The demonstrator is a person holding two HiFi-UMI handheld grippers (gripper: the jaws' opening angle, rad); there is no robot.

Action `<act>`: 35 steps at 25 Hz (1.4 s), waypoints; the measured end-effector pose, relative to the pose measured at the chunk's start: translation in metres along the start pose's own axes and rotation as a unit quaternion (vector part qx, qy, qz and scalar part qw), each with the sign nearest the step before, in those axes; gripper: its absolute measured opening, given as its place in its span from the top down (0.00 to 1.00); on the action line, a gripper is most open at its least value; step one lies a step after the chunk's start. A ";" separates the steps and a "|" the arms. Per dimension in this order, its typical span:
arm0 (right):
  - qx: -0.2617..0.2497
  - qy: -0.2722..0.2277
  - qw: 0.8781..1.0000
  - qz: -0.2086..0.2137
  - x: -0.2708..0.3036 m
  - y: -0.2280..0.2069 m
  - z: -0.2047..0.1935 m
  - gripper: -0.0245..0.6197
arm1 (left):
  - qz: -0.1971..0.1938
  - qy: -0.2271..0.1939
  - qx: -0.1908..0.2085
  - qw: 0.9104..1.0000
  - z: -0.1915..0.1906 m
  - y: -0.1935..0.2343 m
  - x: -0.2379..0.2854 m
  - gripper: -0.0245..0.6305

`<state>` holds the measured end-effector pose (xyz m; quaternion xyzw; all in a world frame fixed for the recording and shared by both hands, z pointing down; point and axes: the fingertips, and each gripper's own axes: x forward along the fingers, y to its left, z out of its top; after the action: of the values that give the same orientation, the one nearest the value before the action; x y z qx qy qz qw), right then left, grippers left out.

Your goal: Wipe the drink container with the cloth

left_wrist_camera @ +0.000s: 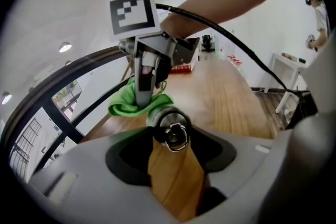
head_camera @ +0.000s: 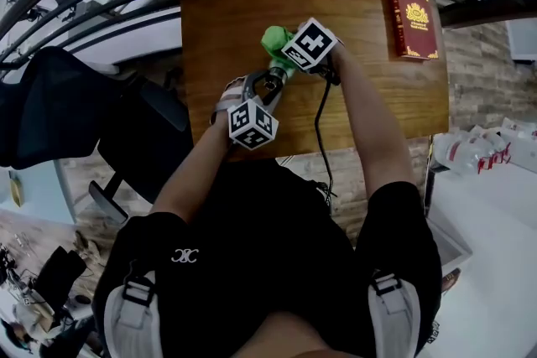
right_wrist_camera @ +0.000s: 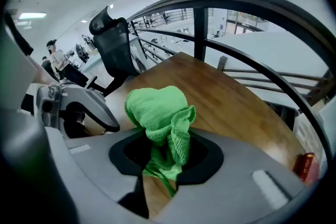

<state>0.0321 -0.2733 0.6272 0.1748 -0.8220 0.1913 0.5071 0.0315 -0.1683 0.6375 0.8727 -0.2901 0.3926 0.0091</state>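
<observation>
In head view, found left tongs point(head_camera: 263, 93) and right tongs point(head_camera: 288, 53) meeting over the tabletop point(head_camera: 377, 96); in left gripper view, saw drink container point(left_wrist_camera: 169, 127) clamped, cloth point(left_wrist_camera: 122, 106) just beside at eleven o'clock; in right gripper view, saw cloth pinched; judged wiping begun, unfinished.

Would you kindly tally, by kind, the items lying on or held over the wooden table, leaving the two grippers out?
green cloth: 1
metal drink container: 1
red book: 1
Total: 3
</observation>
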 end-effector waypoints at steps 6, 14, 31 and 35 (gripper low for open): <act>-0.013 -0.009 0.997 0.072 -0.009 0.037 0.016 0.78 | 0.000 -0.004 -0.003 1.000 0.002 0.001 0.001 0.54; 0.061 -0.059 0.991 0.107 -0.011 0.043 0.023 0.78 | -0.007 -0.007 -0.035 0.999 0.006 0.004 0.002 0.54; 0.247 -0.101 0.955 -0.126 -0.006 -0.054 -0.077 0.78 | -0.027 -0.015 -0.101 0.994 0.029 0.014 0.005 0.54; 0.300 -0.186 0.927 -0.129 -0.034 -0.057 -0.082 0.79 | -0.032 -0.012 -0.171 0.985 0.034 0.030 0.008 0.54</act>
<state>0.1369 -0.2787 0.6383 0.4559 -0.7758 0.3263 0.2896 0.0434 -0.2054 0.6137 0.8720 -0.3247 0.3261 0.1670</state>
